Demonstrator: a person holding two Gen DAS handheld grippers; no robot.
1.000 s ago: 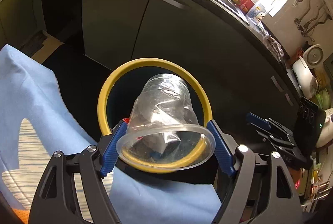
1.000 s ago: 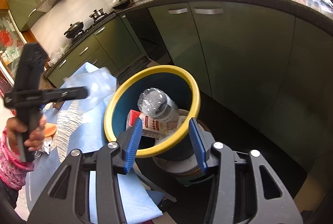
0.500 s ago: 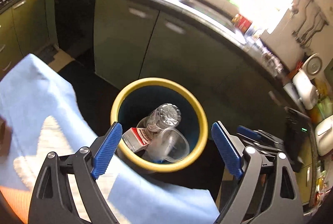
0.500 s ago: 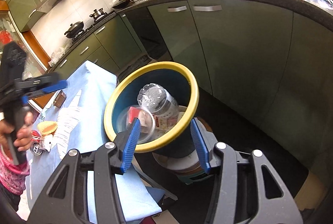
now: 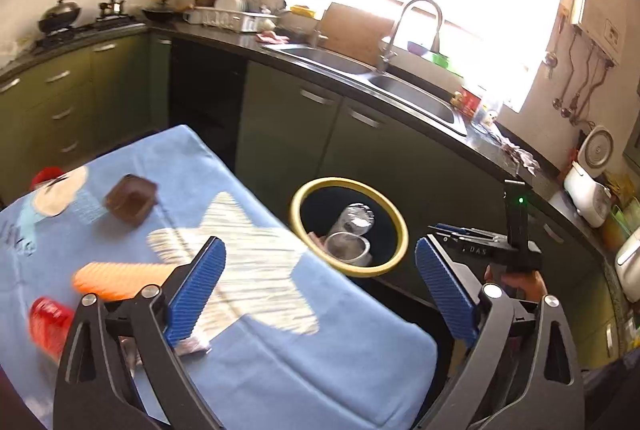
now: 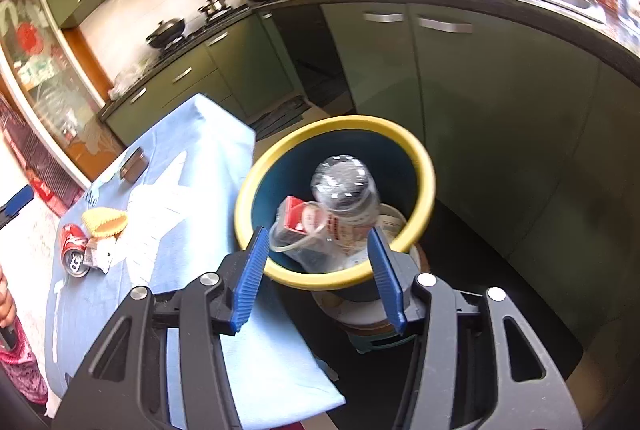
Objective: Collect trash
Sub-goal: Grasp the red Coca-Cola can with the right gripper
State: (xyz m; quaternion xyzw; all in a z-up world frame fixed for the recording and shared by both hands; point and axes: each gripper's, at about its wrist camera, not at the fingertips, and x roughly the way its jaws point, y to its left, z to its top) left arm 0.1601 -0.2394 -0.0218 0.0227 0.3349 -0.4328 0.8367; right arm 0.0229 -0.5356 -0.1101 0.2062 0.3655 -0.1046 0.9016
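Nearest the left wrist camera, the left gripper (image 5: pixel 318 286) is hanging over the blue-clothed bench (image 5: pixel 280 362) with its blue fingers (image 5: pixel 198 284) spread wide and holding nothing. Under its left finger a crumpled silver wrapper (image 5: pixel 192 346) is lying on the cloth, with a red can (image 5: pixel 50 322) and an orange ridged piece (image 5: pixel 120 278) just to the left; a brown square container (image 5: pixel 130 202) is sitting farther back. Beyond the bench's right edge the yellow-rimmed bin (image 5: pixel 394 214) is standing on the floor, and a clear plastic cup (image 5: pixel 346 250) is resting inside it against a clear bottle (image 5: pixel 356 220).

In the right wrist view, the right gripper (image 6: pixel 320 270) is hovering just above the near rim of the bin (image 6: pixel 424 158), its fingers (image 6: pixel 250 276) parted and gripping nothing. The cup (image 6: pixel 302 244), the bottle (image 6: pixel 346 192) and a red and white carton (image 6: pixel 294 216) are all lying inside the bin. Far behind, green cabinets (image 6: pixel 480 82) are running under a dark countertop
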